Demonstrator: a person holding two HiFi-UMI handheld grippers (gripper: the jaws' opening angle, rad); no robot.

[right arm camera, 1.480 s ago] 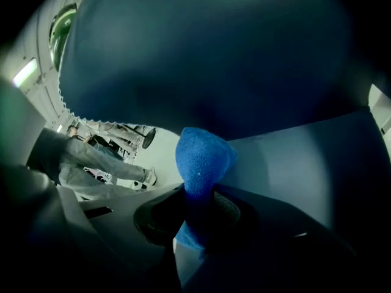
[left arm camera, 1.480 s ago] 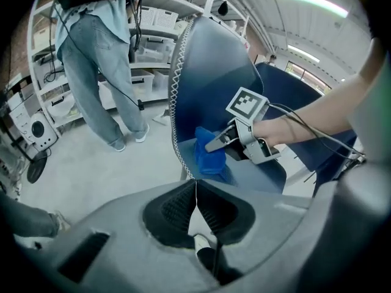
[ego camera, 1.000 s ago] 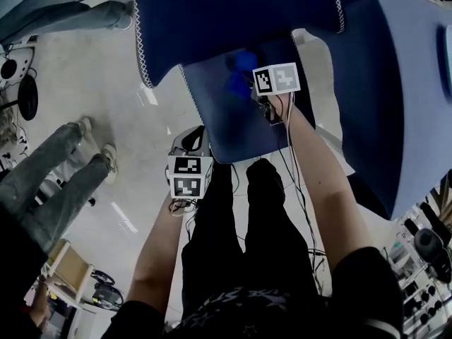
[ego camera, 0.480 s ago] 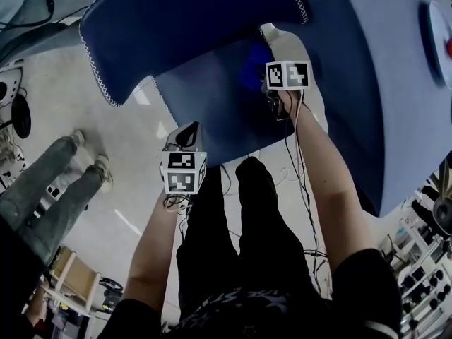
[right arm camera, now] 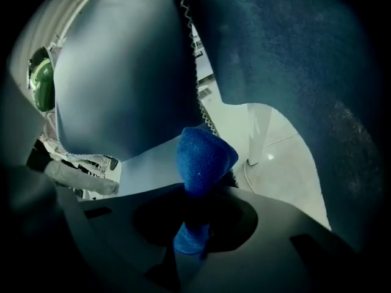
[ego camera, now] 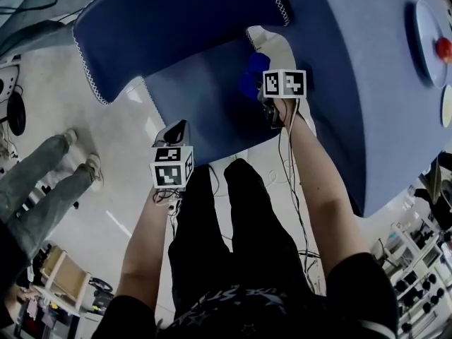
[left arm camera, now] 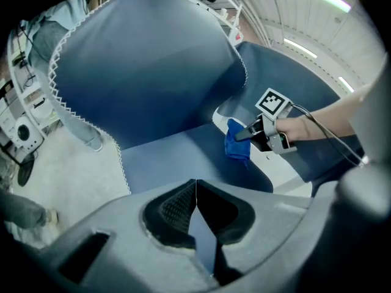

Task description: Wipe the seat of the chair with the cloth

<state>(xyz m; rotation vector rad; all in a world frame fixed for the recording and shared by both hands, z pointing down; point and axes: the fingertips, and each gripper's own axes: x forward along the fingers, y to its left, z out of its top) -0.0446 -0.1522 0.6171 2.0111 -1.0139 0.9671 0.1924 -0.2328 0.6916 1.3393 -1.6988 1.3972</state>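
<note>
The chair has a blue cover; its seat (ego camera: 201, 108) lies below the curved backrest (ego camera: 169, 27). A bright blue cloth (ego camera: 250, 76) hangs over the seat's right part, and my right gripper (ego camera: 261, 92) is shut on it. In the right gripper view the cloth (right arm camera: 201, 157) bulges out of the jaws above the seat (right arm camera: 149, 166). In the left gripper view the cloth (left arm camera: 236, 142) hangs from the right gripper (left arm camera: 243, 136) over the seat (left arm camera: 177, 160). My left gripper (ego camera: 175, 133) is shut and holds nothing, near the seat's front left edge.
A table under a blue cover (ego camera: 367, 97) stands right of the chair, with a plate (ego camera: 426, 37) holding a red thing (ego camera: 443, 48). Another person's legs (ego camera: 42, 182) stand on the floor at the left. Cables trail down by my legs.
The left gripper has moved up to the seat's front edge. The right gripper has kept the cloth at the seat's right side.
</note>
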